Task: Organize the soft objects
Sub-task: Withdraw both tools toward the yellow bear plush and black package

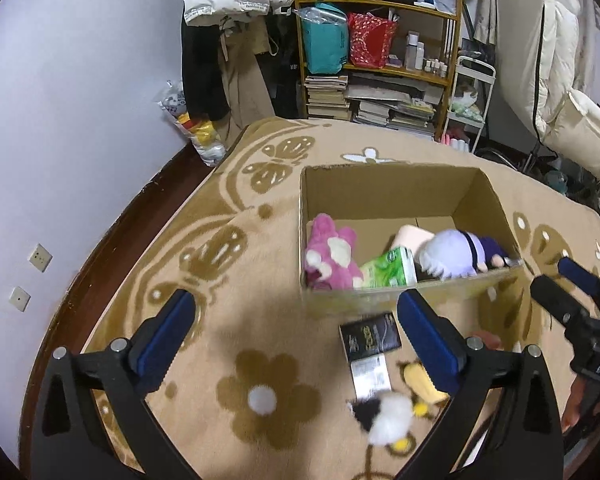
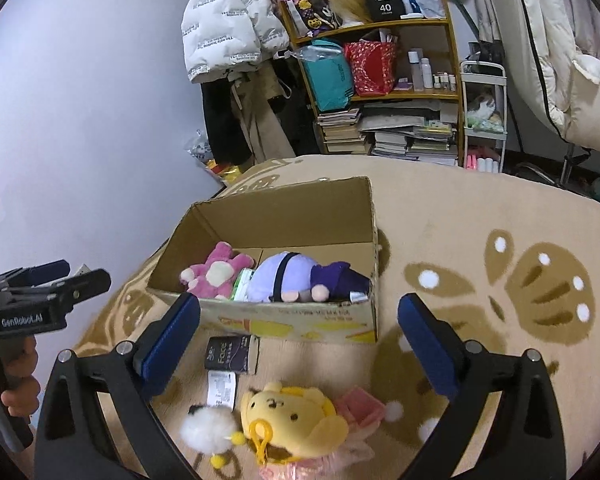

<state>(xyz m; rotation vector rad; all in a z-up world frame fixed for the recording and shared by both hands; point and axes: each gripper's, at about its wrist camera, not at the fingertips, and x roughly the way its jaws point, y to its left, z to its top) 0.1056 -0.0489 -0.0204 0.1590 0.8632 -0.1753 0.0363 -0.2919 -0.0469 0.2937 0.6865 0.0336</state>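
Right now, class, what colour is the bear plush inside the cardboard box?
Pink with cream patches; the bear plush shows best in the left wrist view.

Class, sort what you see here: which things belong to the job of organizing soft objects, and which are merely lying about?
Belongs to the job:
cardboard box
pink plush, in the box
purple plush doll, in the box
yellow bear plush, on the rug
white pompom toy, on the rug

Lying about:
black packet
bookshelf
white puffer jacket
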